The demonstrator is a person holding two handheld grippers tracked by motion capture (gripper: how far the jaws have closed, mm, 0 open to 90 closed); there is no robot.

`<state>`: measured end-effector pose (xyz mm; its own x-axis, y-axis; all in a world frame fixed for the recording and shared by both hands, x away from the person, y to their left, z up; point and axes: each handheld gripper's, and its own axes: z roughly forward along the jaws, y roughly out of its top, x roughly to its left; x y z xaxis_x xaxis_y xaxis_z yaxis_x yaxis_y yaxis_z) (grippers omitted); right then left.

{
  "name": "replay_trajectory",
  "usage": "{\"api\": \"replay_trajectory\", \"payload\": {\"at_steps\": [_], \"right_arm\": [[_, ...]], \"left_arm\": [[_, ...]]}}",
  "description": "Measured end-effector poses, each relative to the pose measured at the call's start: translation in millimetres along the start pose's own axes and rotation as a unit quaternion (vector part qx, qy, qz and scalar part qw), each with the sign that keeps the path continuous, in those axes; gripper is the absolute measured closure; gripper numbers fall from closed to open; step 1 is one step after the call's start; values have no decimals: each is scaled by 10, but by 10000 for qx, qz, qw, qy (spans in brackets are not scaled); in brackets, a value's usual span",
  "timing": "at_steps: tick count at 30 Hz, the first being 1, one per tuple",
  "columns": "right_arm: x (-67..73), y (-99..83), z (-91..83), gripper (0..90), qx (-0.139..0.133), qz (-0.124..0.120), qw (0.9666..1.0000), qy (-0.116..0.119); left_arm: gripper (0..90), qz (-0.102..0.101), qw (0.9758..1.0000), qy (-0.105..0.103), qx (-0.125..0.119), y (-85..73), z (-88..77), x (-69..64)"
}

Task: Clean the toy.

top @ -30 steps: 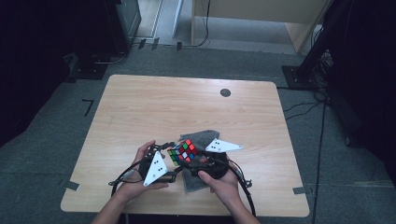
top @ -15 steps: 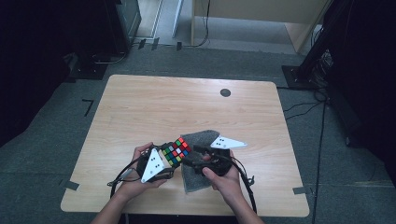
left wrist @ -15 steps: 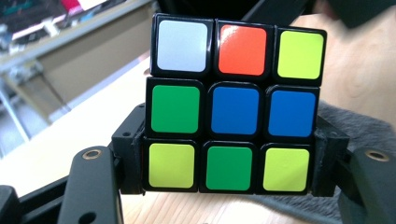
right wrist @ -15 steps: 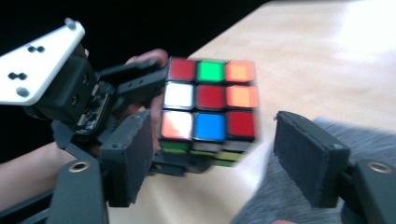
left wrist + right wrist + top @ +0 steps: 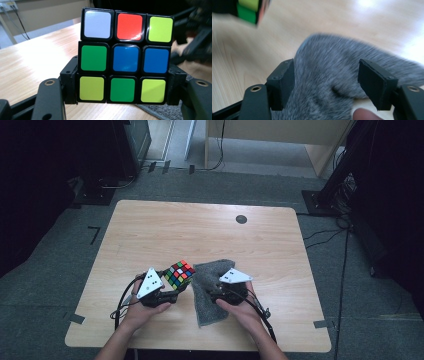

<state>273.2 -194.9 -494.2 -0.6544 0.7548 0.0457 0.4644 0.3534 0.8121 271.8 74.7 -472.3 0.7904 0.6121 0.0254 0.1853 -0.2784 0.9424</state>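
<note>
A scrambled Rubik's cube [image 5: 180,274] hangs just above the wooden table [image 5: 200,230], left of a rumpled grey cloth [image 5: 206,309]. My left gripper [image 5: 173,287] is shut on it. In the left gripper view the cube [image 5: 125,55] sits between the pads of the left gripper [image 5: 122,87], its lower row clamped from both sides. My right gripper [image 5: 220,292] rests over the cloth. In the right gripper view the cloth [image 5: 332,55] bulges between the pads of the right gripper [image 5: 327,80], which do not press on it. Those jaws have just been closing.
A small black round mark [image 5: 241,219] lies near the table's far edge. Dark equipment stands and cables [image 5: 345,230] ring the table on the floor. A fingertip [image 5: 364,115] shows at the bottom of the right gripper view.
The left gripper has closed on the cube and carried it left, off the cloth. The right gripper has come down onto the cloth.
</note>
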Motion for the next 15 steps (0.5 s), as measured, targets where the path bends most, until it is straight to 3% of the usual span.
{"api": "replay_trajectory", "payload": {"at_steps": [4,7,10,13,15], "right_arm": [[49,-71,127,360,475,-326,9982,-172],[44,-112,186,397,741,-341,9963,-254],[23,-112,173,489,727,-388,9962,-285],[-5,-124,148,671,679,-331,9962,-442],[-27,-137,121,742,599,-263,9964,-532]], "left_arm": [[331,-41,9999,-123,0,13,-7,-3],[331,-55,9998,-174,-8,21,-16,-3],[332,-52,9998,-173,11,20,-17,3],[332,-62,9998,-175,20,18,-12,5],[332,-57,9998,-181,30,18,-11,3]]}}
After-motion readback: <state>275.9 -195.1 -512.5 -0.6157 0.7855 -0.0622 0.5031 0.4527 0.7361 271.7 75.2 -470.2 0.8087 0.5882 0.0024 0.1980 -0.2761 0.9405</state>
